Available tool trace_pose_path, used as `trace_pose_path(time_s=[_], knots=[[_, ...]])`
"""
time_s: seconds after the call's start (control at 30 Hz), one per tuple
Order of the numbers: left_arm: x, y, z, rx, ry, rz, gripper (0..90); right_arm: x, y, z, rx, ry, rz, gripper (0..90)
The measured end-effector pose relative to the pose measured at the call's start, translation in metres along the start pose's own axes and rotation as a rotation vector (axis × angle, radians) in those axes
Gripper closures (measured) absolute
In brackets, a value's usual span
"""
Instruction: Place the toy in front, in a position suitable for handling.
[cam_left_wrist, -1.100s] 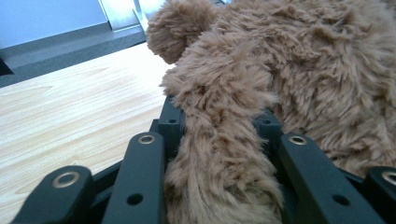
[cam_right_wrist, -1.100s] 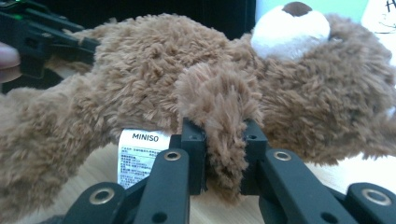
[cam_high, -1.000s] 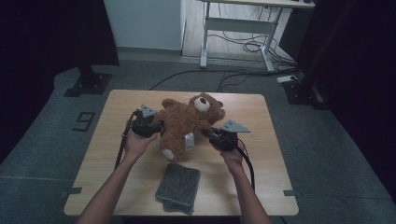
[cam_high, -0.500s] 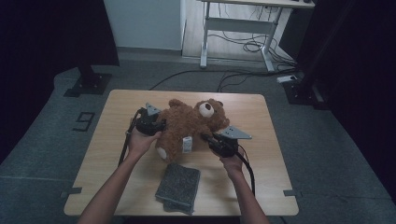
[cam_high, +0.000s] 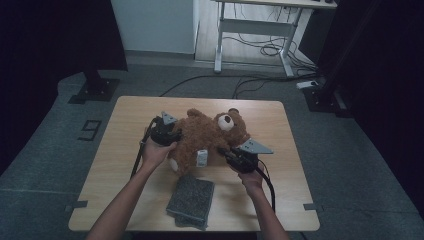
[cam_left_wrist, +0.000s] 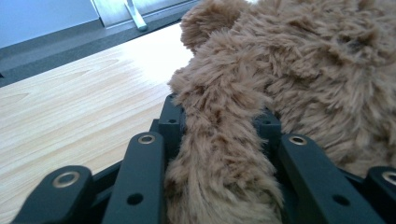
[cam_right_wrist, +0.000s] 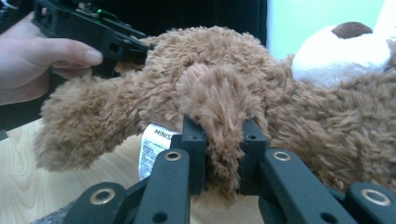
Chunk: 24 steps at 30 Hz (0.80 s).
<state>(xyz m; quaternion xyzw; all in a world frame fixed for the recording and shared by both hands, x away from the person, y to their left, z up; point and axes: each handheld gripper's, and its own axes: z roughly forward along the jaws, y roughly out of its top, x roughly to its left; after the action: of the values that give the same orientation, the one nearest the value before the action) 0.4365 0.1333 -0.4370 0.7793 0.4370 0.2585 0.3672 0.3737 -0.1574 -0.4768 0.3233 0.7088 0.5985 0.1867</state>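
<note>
While both claws clamp teddy bear (cam_high: 202, 137) limbs, grey cloth (cam_high: 191, 202) nearby, wooden table (cam_high: 125, 150).

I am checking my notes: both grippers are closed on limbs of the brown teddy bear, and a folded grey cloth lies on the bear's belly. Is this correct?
Not quite. The folded grey cloth lies on the table, on the person's side of the teddy bear, apart from it, as the high view shows. Both grippers do clamp limbs.

A brown plush teddy bear (cam_high: 207, 137) is laid on its back near the middle of the wooden table, its head with the white muzzle turned toward 2 o'clock. A white label is sewn at its lower body, toward 6 o'clock. One furry limb is pinched at each side.
</note>
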Motion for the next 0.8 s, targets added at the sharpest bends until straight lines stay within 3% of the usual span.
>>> trace_pose_path(time_s=[0.5,0.8], knots=[[0.004,0.001,0.017,0.026,-0.003,0.001,65.1,0.012,-0.007,0.004,0.027,0.030,-0.004,77.7],[0.003,-0.003,0.032,0.063,-0.002,0.027,64.8,0.022,-0.017,0.012,0.061,0.063,-0.013,77.6]])
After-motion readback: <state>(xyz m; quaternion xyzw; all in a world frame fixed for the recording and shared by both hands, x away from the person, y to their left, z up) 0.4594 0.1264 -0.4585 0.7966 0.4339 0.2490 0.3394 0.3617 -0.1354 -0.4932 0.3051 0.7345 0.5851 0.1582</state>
